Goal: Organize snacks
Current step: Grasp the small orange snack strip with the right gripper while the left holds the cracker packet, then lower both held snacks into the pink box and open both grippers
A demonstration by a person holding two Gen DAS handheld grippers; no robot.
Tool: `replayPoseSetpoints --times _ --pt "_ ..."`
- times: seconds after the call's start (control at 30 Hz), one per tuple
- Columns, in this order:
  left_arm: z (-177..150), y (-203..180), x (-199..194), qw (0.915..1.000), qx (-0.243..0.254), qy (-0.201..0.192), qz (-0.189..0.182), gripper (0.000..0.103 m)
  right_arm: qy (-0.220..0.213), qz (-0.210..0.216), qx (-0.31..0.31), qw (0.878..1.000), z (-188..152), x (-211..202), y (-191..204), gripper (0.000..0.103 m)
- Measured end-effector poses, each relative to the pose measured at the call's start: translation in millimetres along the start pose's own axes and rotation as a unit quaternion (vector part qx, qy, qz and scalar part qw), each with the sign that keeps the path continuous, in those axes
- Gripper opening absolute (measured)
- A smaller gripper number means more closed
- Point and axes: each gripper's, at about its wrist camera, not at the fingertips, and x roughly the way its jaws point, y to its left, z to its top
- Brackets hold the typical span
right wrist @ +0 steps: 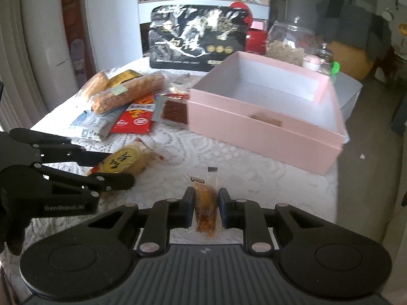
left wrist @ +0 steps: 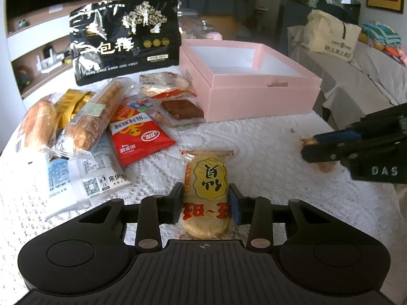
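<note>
We hold 2 snacks over the white table cover (left wrist: 254, 137): our left gripper (left wrist: 205, 204) clamps the rice cracker pack (left wrist: 206, 193), our right gripper (right wrist: 205, 204) clamps a small brown wrapped snack (right wrist: 205, 208). Both wrappers look slippery, so either may slide out before reaching the empty pink box (right wrist: 267, 132). The small snack's label is too blurred to read.

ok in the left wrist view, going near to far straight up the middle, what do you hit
left gripper closed on the rice cracker pack → bare white tablecloth → brown snack bar in clear wrap → pink box, open and empty inside as far as shows
</note>
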Motion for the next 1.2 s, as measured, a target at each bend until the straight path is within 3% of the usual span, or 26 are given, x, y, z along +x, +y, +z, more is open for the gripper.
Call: replayPoseSetpoints --times 0.07,0.17,0.3,0.4,0.53,0.63,0.7,0.77,0.83,0.97,1.07,1.2 --pt "2 -1 -6 0.9994 -0.009 -0.013 -0.031 0.04 -0.007 -0.003 0.013 1.0 1 -7 -8 0.02" --pt "20 -7 -19 0.9973 0.005 -0.058 -0.045 0.04 -0.031 -0.004 0.031 0.999 13 -22 -23 0.02" --pt "84 -2 -20 0.992 0.003 -0.103 -0.072 0.04 -0.077 -0.021 0.05 0.996 57 -33 -49 0.02" --pt "135 6 11 0.9915 -0.019 -0.092 -0.089 0.04 -0.081 -0.044 0.072 0.993 97 -13 -74 0.02" --pt "195 19 83 0.9865 -0.075 -0.062 -0.132 0.045 -0.063 -0.047 0.101 0.992 137 36 -109 0.02" --pt "216 21 137 0.9903 -0.089 -0.013 -0.105 0.043 -0.045 -0.094 0.096 0.99 149 66 -116 0.026" --pt "214 21 137 0.9914 -0.085 -0.028 -0.096 0.043 -0.045 -0.106 0.093 0.989 144 67 -114 0.028" --pt "208 25 125 0.9916 -0.079 -0.047 -0.091 0.043 -0.055 -0.089 0.093 0.99 129 53 -112 0.034" --pt "198 33 106 0.993 -0.078 -0.064 -0.062 0.043 -0.06 -0.081 0.09 0.991 117 42 -107 0.04" --pt "167 60 63 0.988 -0.119 -0.098 -0.017 0.043 -0.073 -0.049 0.077 0.993 89 20 -86 0.04" --pt "136 81 34 0.9857 -0.146 -0.084 0.003 0.043 -0.073 -0.016 0.066 0.995 69 12 -61 0.041" --pt "93 99 -1 0.9867 -0.135 -0.076 0.049 0.043 -0.052 0.017 0.047 0.997 56 26 -25 0.043"
